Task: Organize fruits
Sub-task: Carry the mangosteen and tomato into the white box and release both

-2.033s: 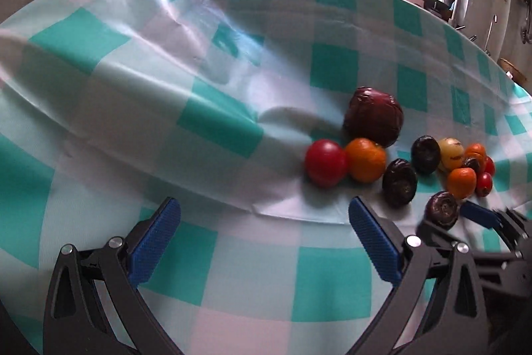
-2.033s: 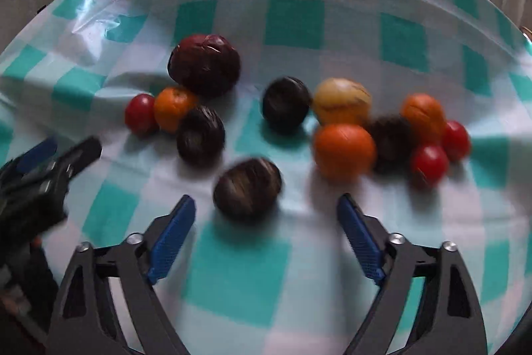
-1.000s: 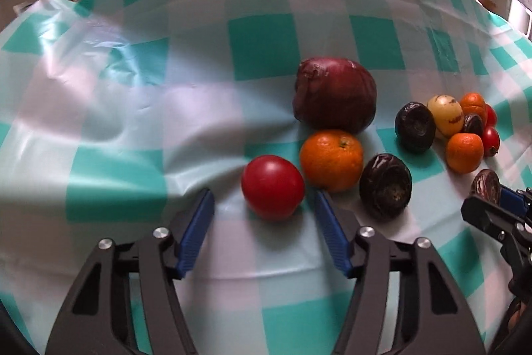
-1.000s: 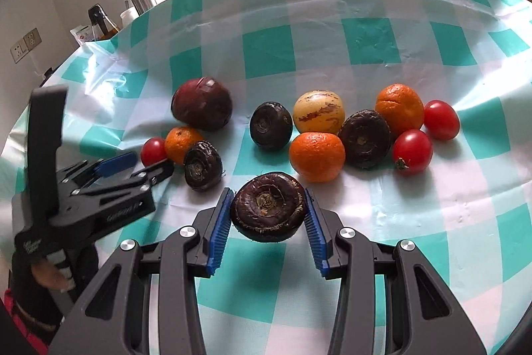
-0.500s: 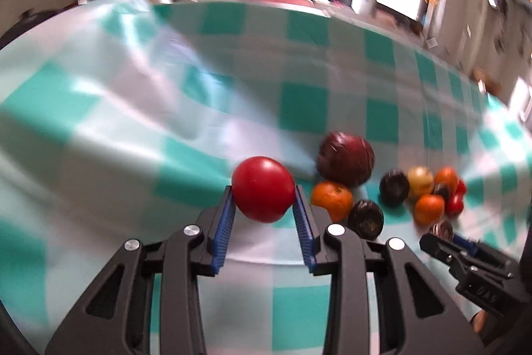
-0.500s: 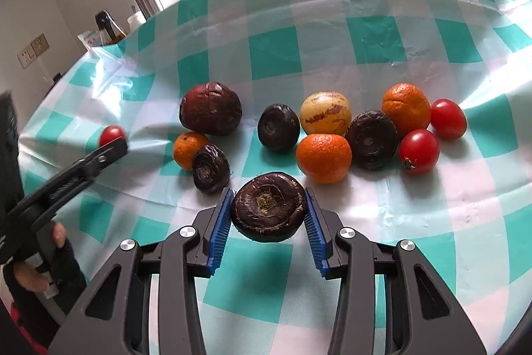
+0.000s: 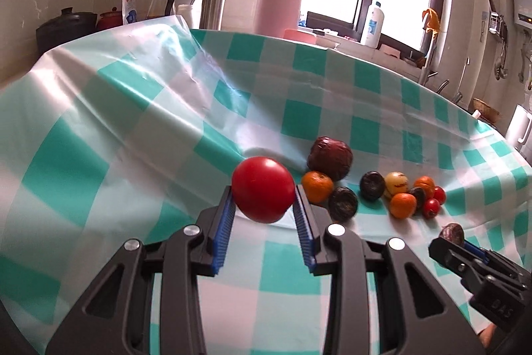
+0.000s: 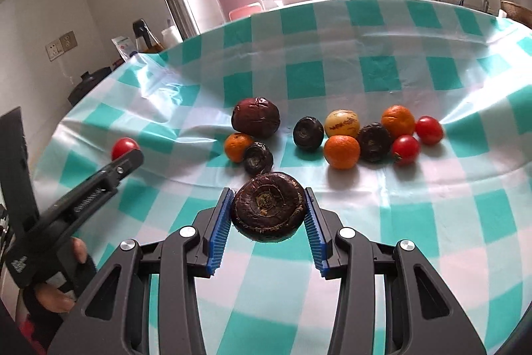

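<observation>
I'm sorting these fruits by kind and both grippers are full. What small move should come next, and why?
Probably carry the red tomato in the left gripper toward the two tomatoes at the row's right end. It is clamped clear of the checked tablecloth, far from its kind, while the right gripper holds a dark flat fruit.

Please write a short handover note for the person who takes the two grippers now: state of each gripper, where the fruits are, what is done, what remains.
Left gripper: shut on a red tomato, lifted off the checked tablecloth.
Right gripper: shut on a dark round fruit, also lifted.
Still on the cloth: one big dark red fruit, three oranges, three dark fruits, a yellow fruit, two tomatoes.
Done: two fruits picked.
Left: put both down sorted; then the rest. No container is visible.
</observation>
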Demonstrator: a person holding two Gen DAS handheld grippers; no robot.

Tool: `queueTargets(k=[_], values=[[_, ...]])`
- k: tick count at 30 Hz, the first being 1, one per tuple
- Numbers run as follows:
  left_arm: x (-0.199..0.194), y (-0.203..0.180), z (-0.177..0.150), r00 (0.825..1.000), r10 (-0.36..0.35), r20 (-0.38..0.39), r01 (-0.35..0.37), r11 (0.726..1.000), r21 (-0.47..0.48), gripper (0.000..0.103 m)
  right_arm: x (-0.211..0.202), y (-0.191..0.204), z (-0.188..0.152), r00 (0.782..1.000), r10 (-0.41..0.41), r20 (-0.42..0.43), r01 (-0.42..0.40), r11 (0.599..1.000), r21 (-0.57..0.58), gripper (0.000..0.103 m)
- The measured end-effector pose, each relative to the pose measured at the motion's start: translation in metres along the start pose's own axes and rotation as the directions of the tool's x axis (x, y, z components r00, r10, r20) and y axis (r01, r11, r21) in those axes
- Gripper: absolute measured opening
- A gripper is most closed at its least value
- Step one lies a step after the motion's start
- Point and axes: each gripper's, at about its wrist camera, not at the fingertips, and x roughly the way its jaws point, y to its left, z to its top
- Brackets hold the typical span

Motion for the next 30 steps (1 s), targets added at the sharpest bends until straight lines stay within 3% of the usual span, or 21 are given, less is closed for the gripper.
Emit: queueTargets(k=[6,13,24,30], values=[[-0.02,-0.017,-0.01,0.999,-0.041,0.016,0.041,0.999,-0.001,0.036,-0.041,-0.009,-0.014,0.999,-0.02,0.05,0.021,1.0,-0.008,0.042],[-0.041,-0.061,-0.03,0.993,-0.119,-0.012,0.119,0.987,0.104,0.036,-0.086,-0.03,-0.033,0.99,-0.087,0.112,0.091,0.996,-0.023,0.042],[-0.055,-0.132,-0.068,0.976,-0.201,-0.081,0.215,0.942,0.259,0.036,-0.129,-0.082,-0.06,0.974,-0.183,0.137,0.179,0.983,0.041,0.042],[-0.07,-0.168,-0.09,0.957,-0.262,-0.123,0.288,0.894,0.344,0.036,-0.165,-0.111,-0.079,0.956,-0.239,0.171,0.229,0.97,0.078,0.042]])
